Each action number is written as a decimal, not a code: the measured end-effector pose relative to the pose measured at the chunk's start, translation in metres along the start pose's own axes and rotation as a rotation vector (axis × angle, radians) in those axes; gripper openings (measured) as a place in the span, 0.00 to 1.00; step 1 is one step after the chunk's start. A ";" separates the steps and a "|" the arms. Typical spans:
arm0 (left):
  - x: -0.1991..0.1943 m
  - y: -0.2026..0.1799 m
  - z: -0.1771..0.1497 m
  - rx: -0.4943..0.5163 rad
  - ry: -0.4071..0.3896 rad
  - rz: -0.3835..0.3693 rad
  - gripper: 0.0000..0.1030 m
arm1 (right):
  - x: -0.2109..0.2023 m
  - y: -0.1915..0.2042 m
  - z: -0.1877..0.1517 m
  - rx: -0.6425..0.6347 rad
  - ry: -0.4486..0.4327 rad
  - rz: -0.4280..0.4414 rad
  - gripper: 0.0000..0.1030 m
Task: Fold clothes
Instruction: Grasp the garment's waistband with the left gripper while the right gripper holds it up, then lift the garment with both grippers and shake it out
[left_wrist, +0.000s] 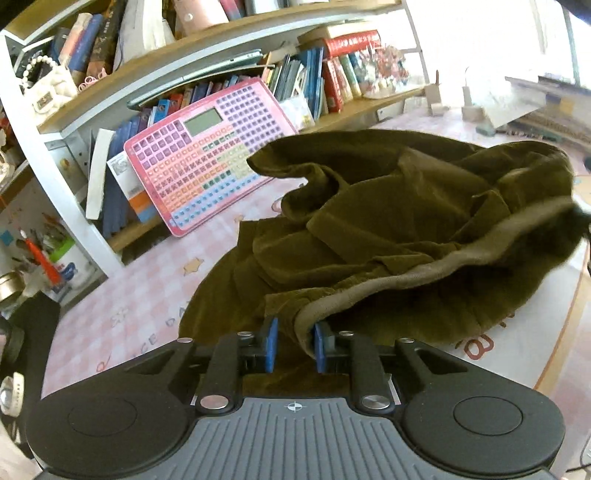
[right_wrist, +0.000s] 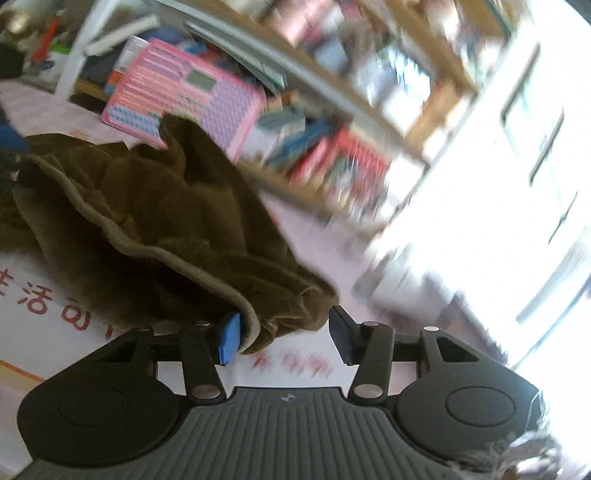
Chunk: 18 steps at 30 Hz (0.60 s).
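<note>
Left wrist view: a pink checked tabletop (left_wrist: 147, 295) runs back to a crowded bookshelf (left_wrist: 184, 85); a pink keyboard toy (left_wrist: 207, 162) leans against it at the far edge; the olive garment (left_wrist: 388, 221) lies crumpled mid-tabletop, its grey hem pinched between the left gripper (left_wrist: 293, 347) fingers. Right wrist view, blurred: the right gripper (right_wrist: 284, 339) fingers stand wide, the hem touching only the left pad; bright window beyond.

We are in a home study: packed bookshelves (left_wrist: 229, 48), a pink toy keyboard (left_wrist: 207, 162) leaning against books, and a bench (left_wrist: 147, 295) under pink checked cloth.
</note>
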<state>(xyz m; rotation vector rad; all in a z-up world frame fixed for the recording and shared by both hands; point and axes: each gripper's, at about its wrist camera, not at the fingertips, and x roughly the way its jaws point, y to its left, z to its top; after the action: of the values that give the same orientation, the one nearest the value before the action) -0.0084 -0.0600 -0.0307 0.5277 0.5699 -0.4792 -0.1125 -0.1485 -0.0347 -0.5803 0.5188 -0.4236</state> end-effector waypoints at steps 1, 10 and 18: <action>0.002 0.001 -0.002 0.005 0.004 -0.006 0.20 | -0.002 0.006 0.000 -0.060 -0.022 -0.009 0.45; 0.012 0.002 -0.015 0.046 0.022 -0.029 0.20 | 0.010 0.051 -0.016 -0.525 -0.069 0.040 0.19; 0.020 -0.002 -0.024 0.100 0.029 -0.031 0.21 | 0.017 0.063 -0.029 -0.675 -0.034 0.066 0.25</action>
<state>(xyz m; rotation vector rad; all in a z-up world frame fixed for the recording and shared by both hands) -0.0037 -0.0531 -0.0612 0.6229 0.5843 -0.5326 -0.1006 -0.1211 -0.0997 -1.2132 0.6477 -0.1656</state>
